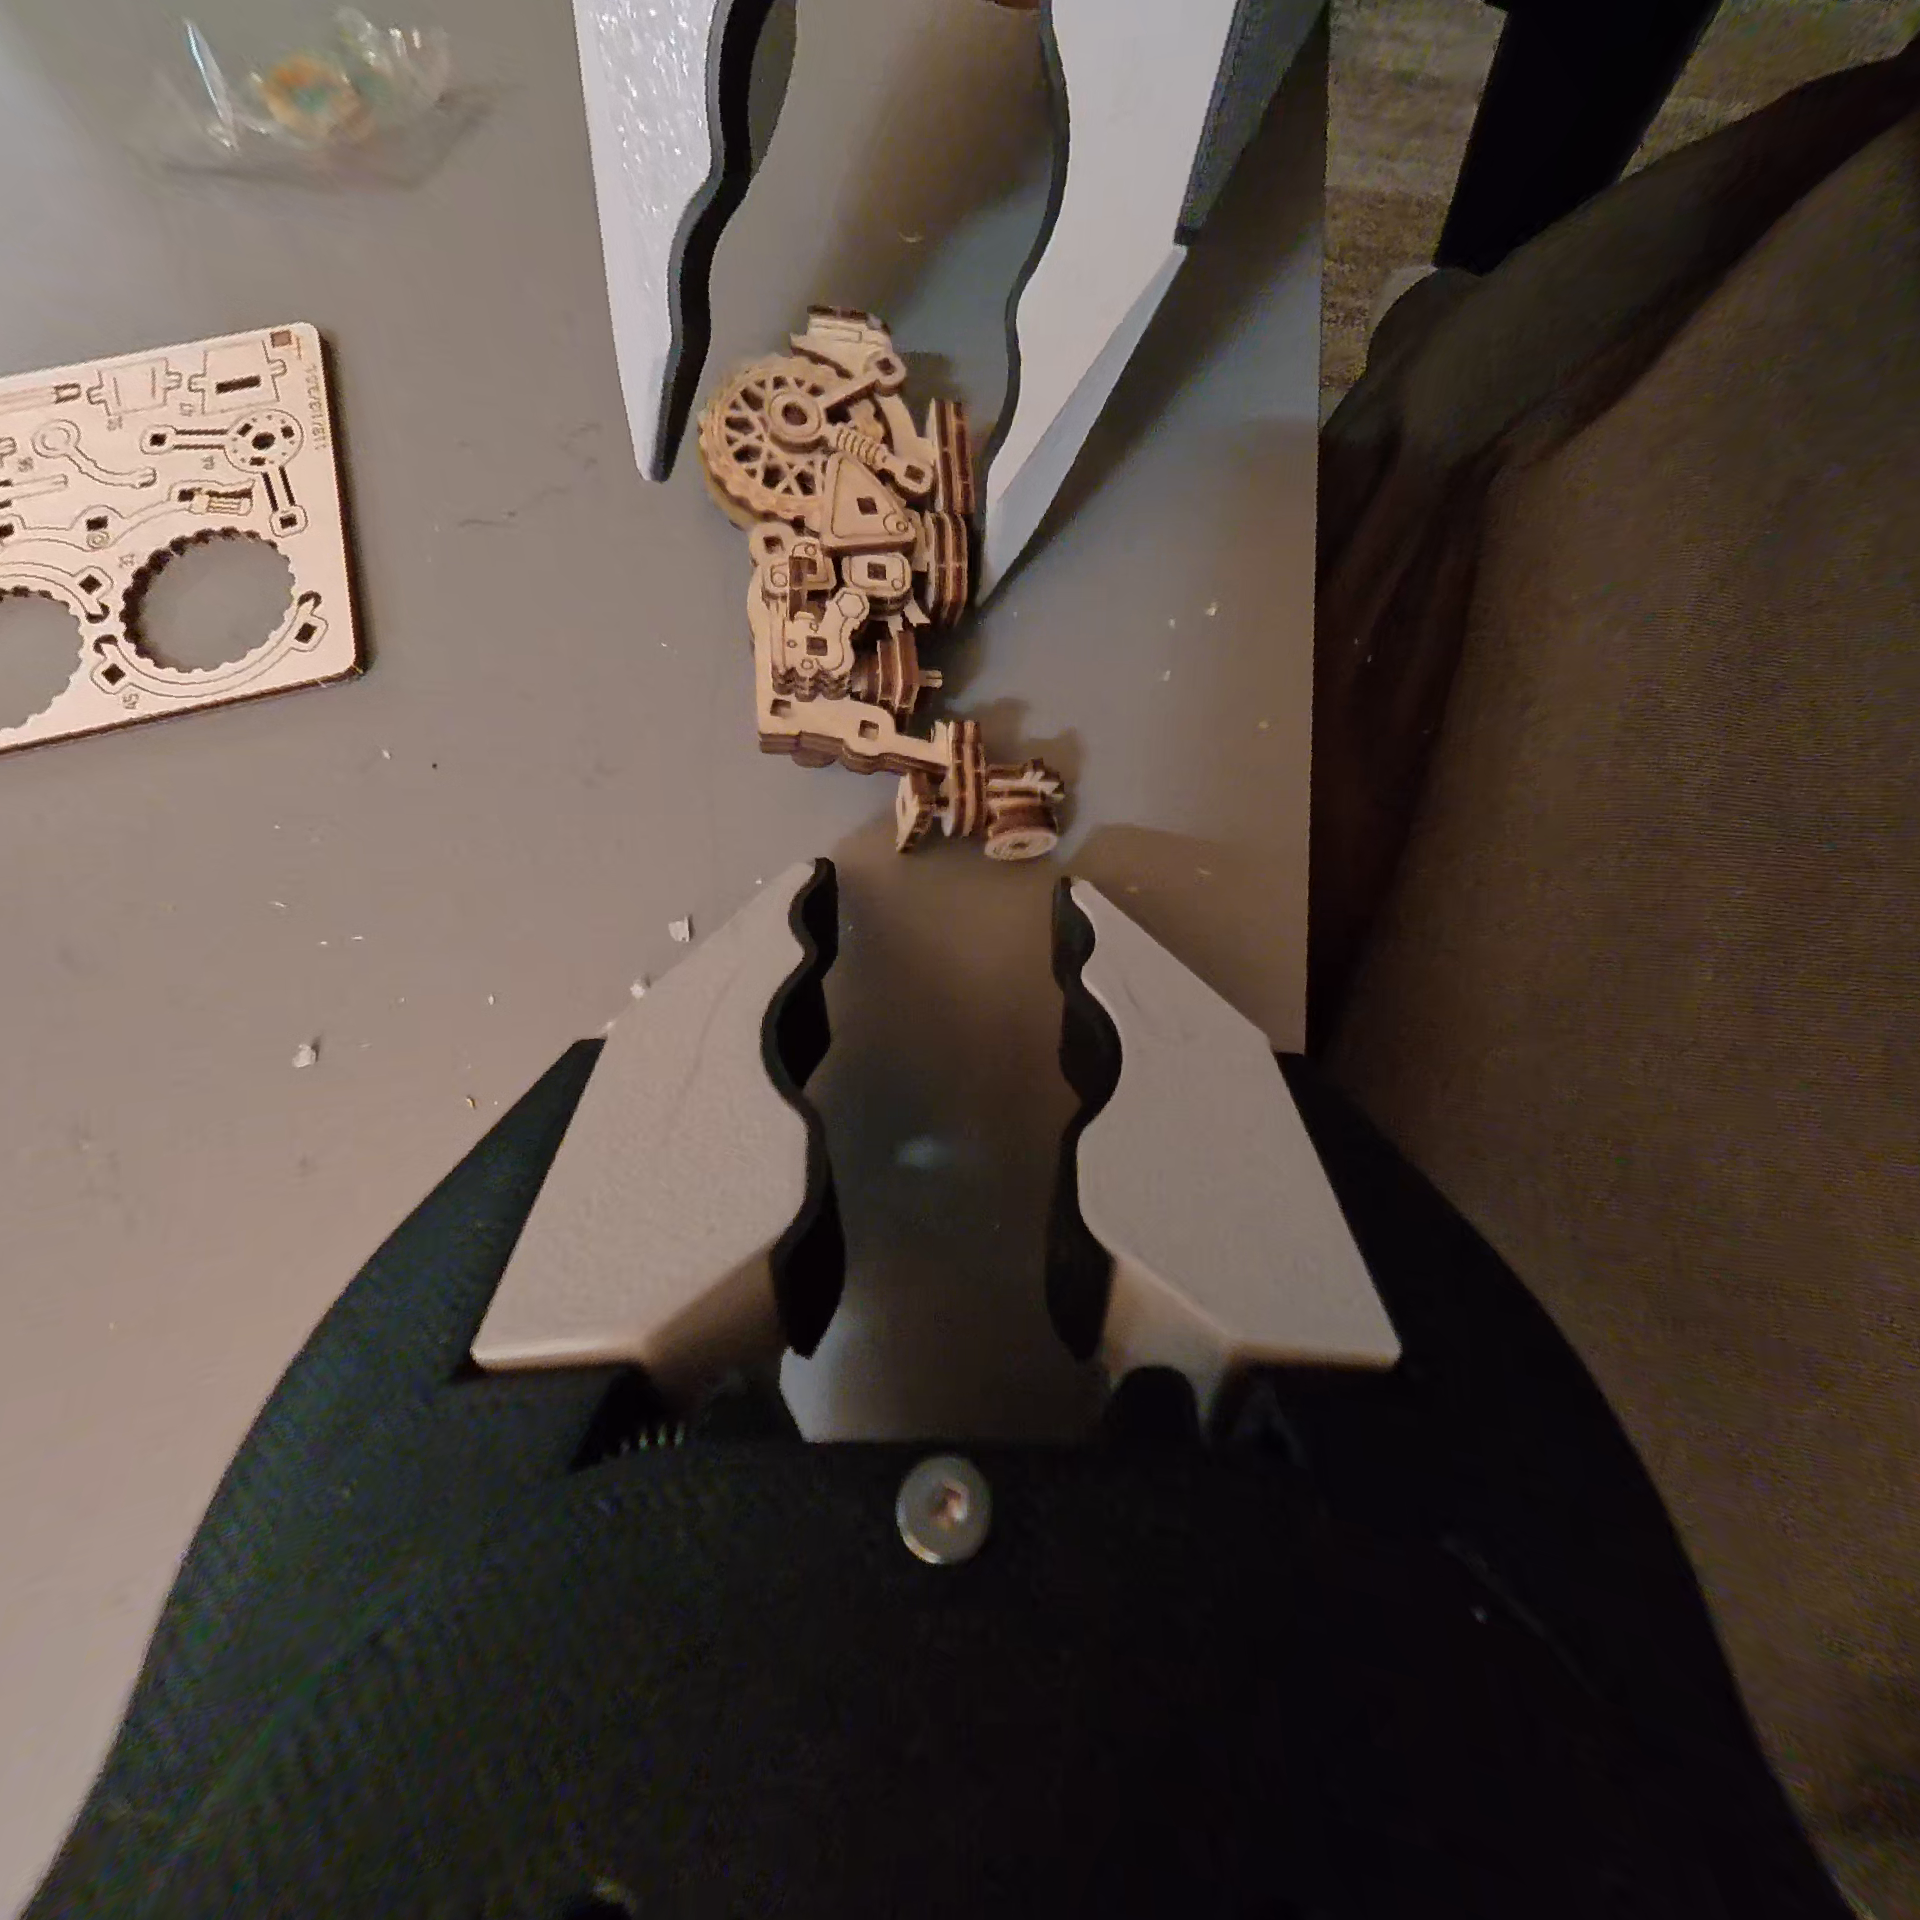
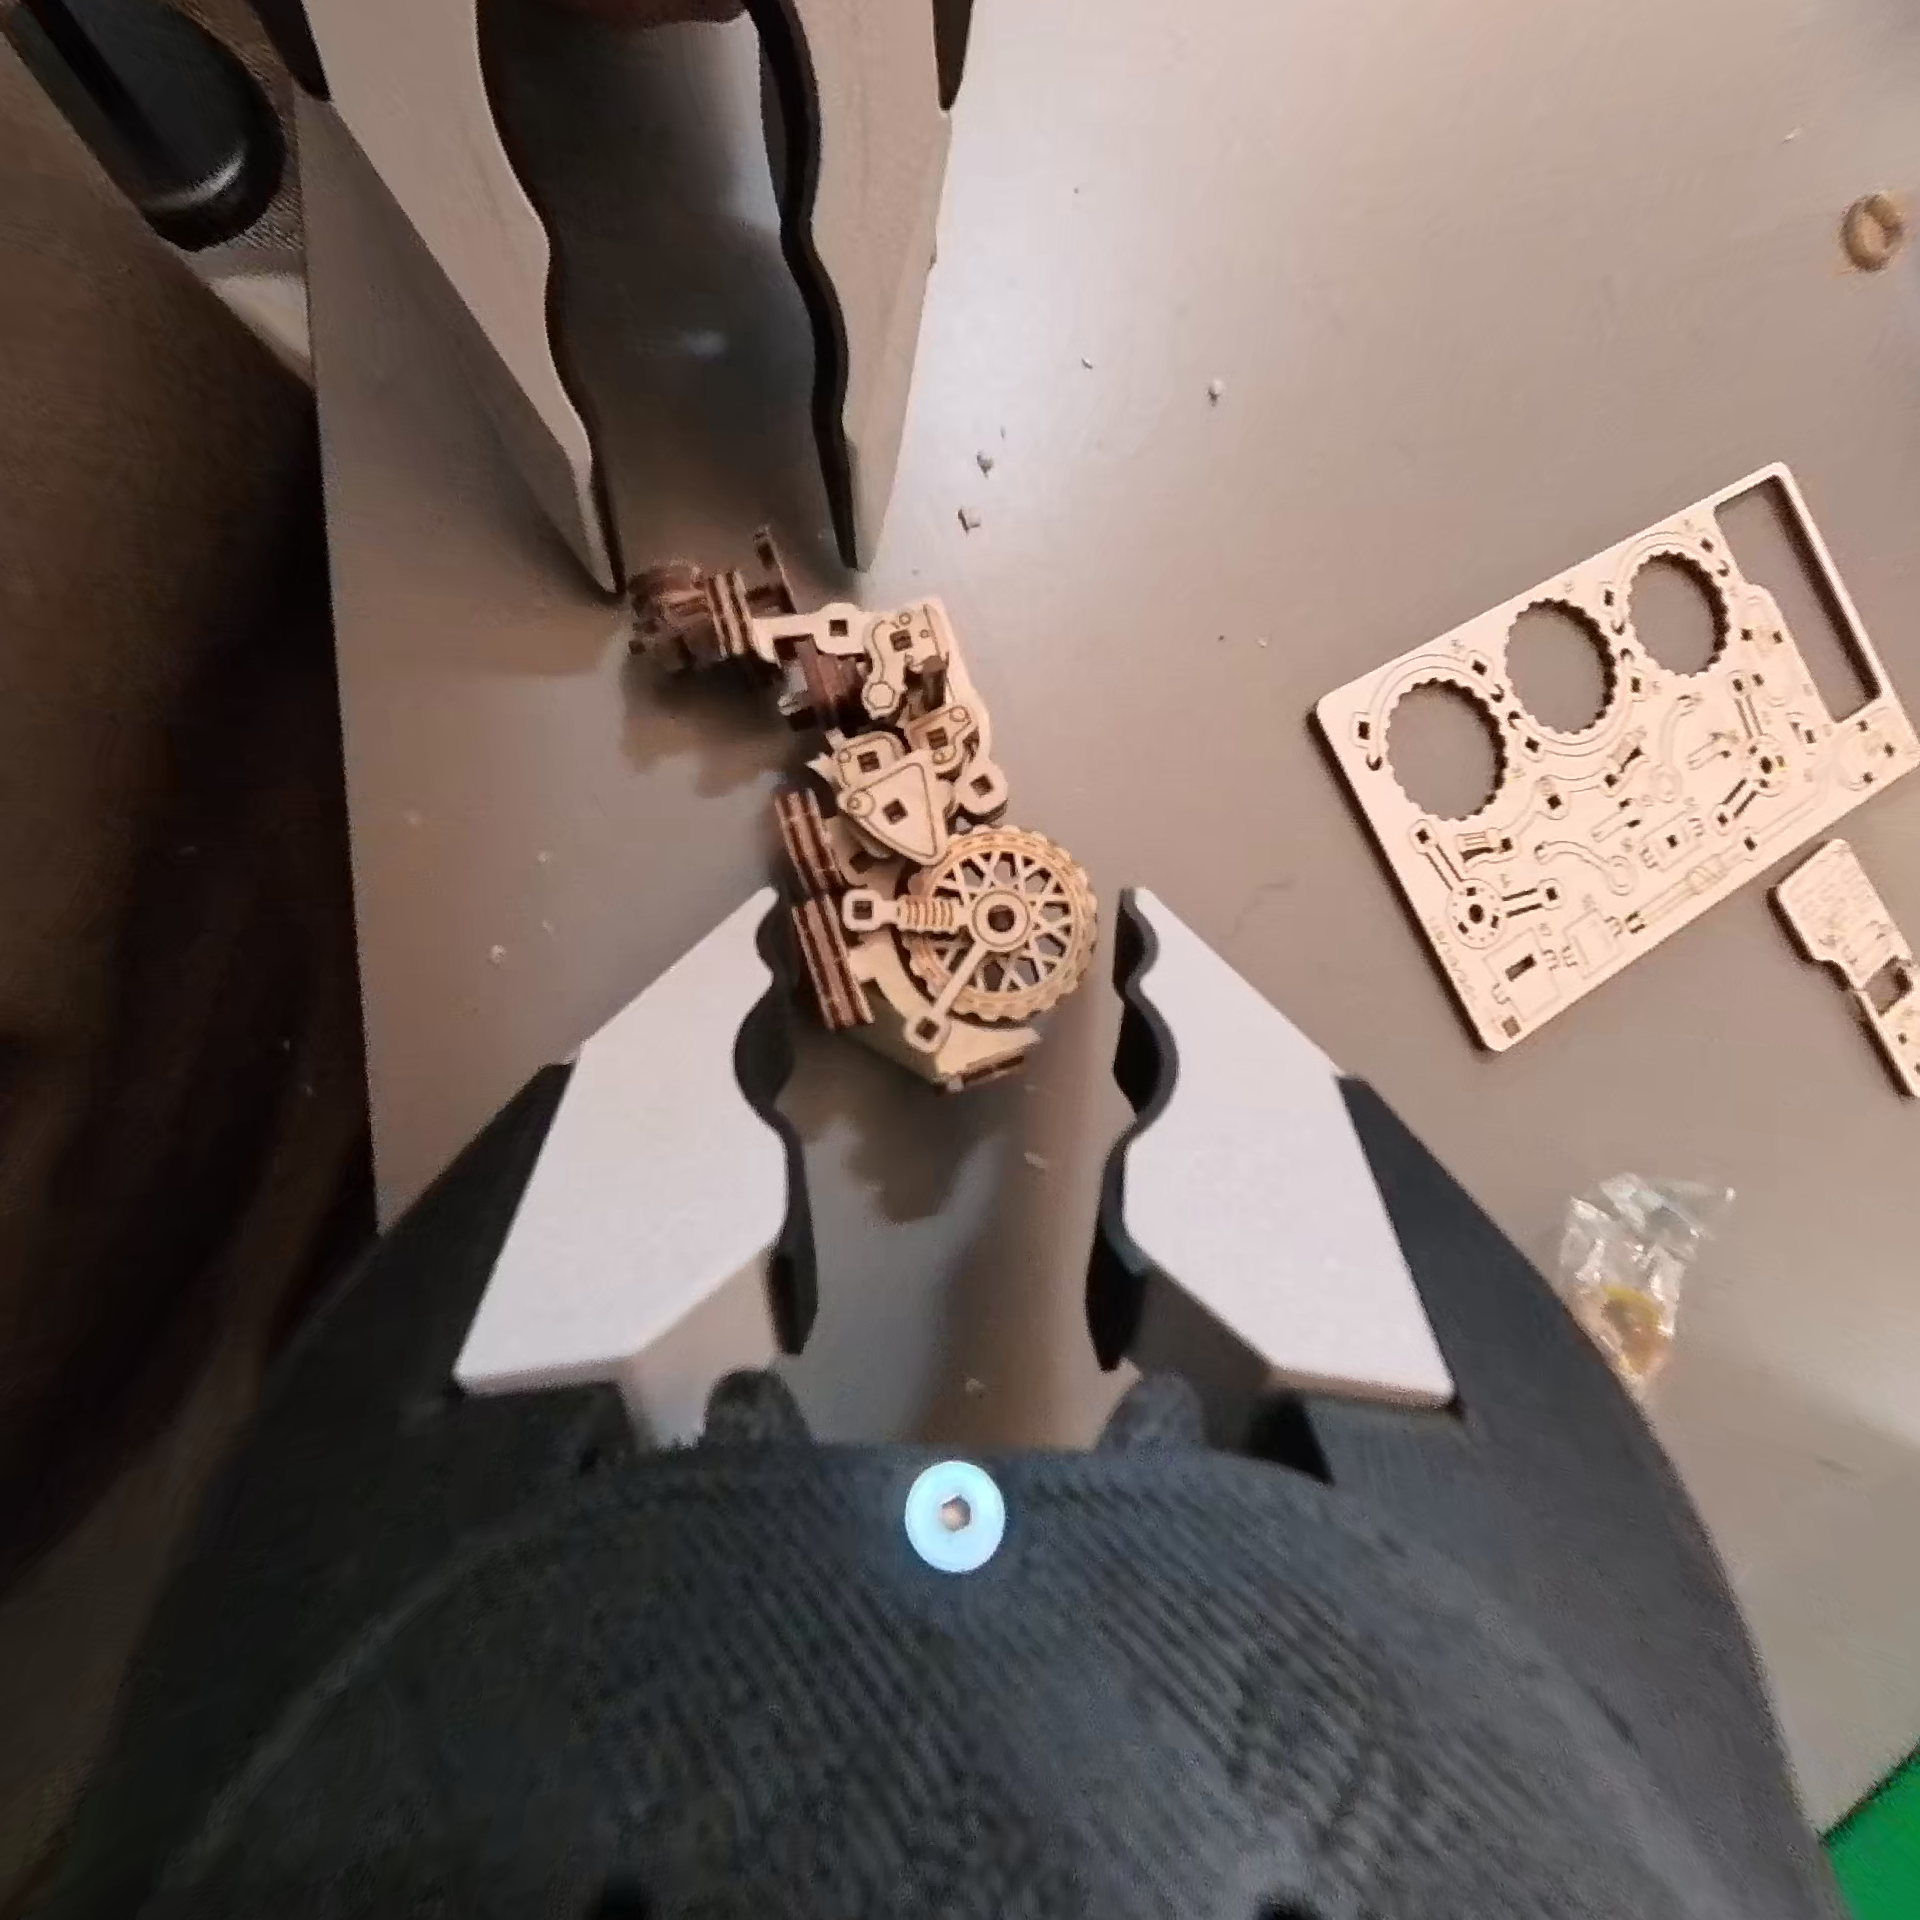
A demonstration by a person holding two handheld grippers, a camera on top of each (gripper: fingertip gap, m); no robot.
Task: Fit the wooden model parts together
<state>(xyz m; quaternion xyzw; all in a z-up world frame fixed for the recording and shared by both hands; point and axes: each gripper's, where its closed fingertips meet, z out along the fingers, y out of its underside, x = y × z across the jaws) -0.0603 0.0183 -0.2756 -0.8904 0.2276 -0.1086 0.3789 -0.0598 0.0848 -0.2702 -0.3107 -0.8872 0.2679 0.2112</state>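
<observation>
A partly built wooden model (image 1: pixel 852 561) with a spoked wheel lies flat on the grey table (image 1: pixel 416 935). My left gripper (image 1: pixel 945 878) is open and empty, its tips just short of the model's small spool end (image 1: pixel 1023 810). My right gripper (image 2: pixel 948 899) is open, with its jaws on either side of the model's wheel end (image 2: pixel 1003 920); its left finger is close against the stacked discs and its right finger stands apart. Each gripper also shows at the top of the other's view: the right one (image 1: pixel 831 520) and the left one (image 2: pixel 727 571).
A flat wooden parts sheet (image 2: pixel 1621 758) with round cut-outs lies beside the model, and also shows in the left wrist view (image 1: pixel 177 530). A smaller wooden piece (image 2: pixel 1860 956), a small ring (image 2: pixel 1875 234) and a clear plastic bag (image 2: pixel 1631 1268) lie nearby. The table edge (image 1: pixel 1320 727) borders a brown cushion (image 1: pixel 1610 935). Across from one pair of fingers to the other is roughly 8 centimeters. To reach the smaller wooden piece (image 2: pixel 1860 956) in a straight line is about 20 centimeters for my right fingers, about 25 centimeters for my left.
</observation>
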